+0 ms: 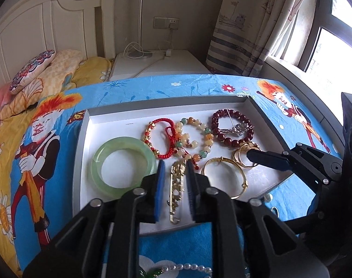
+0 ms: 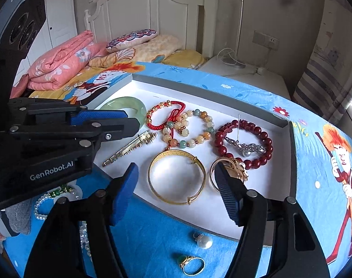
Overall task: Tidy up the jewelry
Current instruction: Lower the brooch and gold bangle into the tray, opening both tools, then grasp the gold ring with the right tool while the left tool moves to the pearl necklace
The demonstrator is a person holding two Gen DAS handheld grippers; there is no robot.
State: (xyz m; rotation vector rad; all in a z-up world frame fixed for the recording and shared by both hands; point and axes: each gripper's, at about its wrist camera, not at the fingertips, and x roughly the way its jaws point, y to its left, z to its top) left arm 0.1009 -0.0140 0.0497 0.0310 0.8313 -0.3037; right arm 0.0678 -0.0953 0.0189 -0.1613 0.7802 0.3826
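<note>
Left-wrist view is showing a blue cartoon cloth (image 1: 152,88) covering the surface beside a bed (image 1: 48,69), a white tray (image 1: 83,153) lying on it. Inside, a gold hairpin (image 1: 177,185) is lying flat between the left gripper's (image 1: 174,165) parted jaws, untouched; the right gripper (image 2: 176,173) is gaping over a gold bangle (image 2: 176,178).

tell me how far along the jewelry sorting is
Mostly done: the white tray already holds the jade bangle, three bead bracelets, the gold bangle and gold rings. In hand: nothing is gripped; the left gripper sits open around the gold hair clip, the right gripper open over the gold bangle. Left: the pearl necklace, pearl ring and green-stone ring lie on the blue cloth.
</note>
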